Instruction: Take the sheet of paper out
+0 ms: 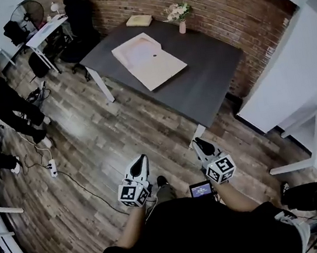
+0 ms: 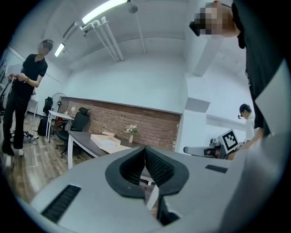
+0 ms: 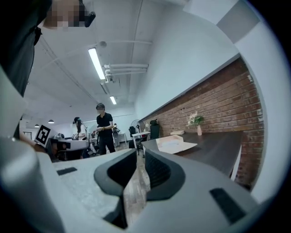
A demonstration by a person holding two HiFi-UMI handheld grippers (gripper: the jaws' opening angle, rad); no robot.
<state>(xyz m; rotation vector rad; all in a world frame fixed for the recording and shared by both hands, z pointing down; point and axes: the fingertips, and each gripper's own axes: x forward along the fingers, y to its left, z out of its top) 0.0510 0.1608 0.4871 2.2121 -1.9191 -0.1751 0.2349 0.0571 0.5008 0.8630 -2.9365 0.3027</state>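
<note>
While the person is standing well back from the furniture, wood floor [image 1: 90, 145]: is stretching under both grippers and up to the surface
Surface [image 1: 210, 80]: dark grey, is standing against the brick wall [image 1: 228, 0]
Cream envelope [image 1: 149, 62]: is lying flat near the middle of the surface; the sheet of paper is not showing apart from it, so I cannot tell whether the sheet is inside
Left gripper [image 1: 141, 157]: is hovering over the floor close to the person's body, well apart from the surface; its jaws are meeting at the tips and holding nothing
Right gripper [image 1: 198, 142]: is hovering beside the left one, also well apart from the surface; its jaws are standing a narrow slit apart with nothing between them
Cream pad [image 1: 139, 20]: is lying by the wall, behind the envelope
Vase of flowers [image 1: 182, 27]: is standing upright near the pad
</note>
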